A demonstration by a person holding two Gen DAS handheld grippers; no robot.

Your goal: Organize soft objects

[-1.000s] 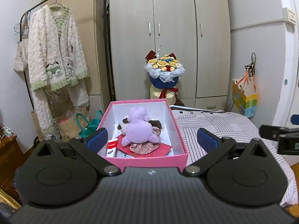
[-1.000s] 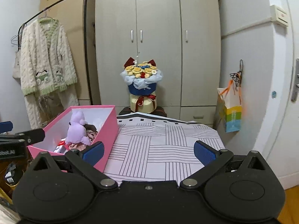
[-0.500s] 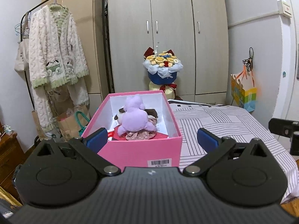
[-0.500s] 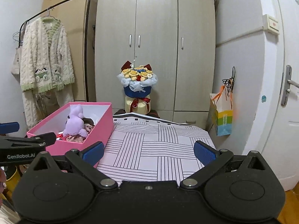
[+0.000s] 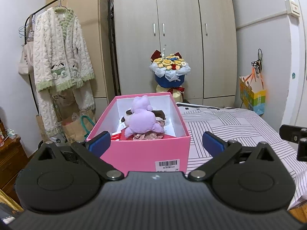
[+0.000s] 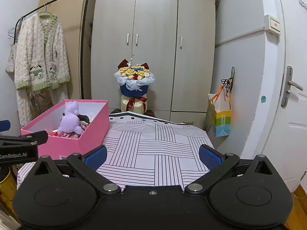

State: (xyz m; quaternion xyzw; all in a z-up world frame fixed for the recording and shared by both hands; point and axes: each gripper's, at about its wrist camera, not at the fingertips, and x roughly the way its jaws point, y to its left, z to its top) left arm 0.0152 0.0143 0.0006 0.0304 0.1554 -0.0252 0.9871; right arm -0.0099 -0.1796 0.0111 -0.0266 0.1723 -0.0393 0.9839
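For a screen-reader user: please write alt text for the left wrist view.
An open left gripper faces a pink box on a striped bed, a purple plush toy inside. Behind stand a wardrobe and bouquet.

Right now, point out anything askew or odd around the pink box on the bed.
Nothing looks spilled or damaged. The pink cardboard box sits open and level on the striped bedspread, near its left edge. The purple plush toy lies piled on other soft items inside.

A bouquet (image 5: 169,71) stands before the far wardrobe (image 5: 176,38). At left a cardigan (image 5: 59,51) hangs on a rack (image 5: 113,44); a gift bag (image 5: 253,95) hangs at right. A striped bed (image 6: 153,147) lies near.
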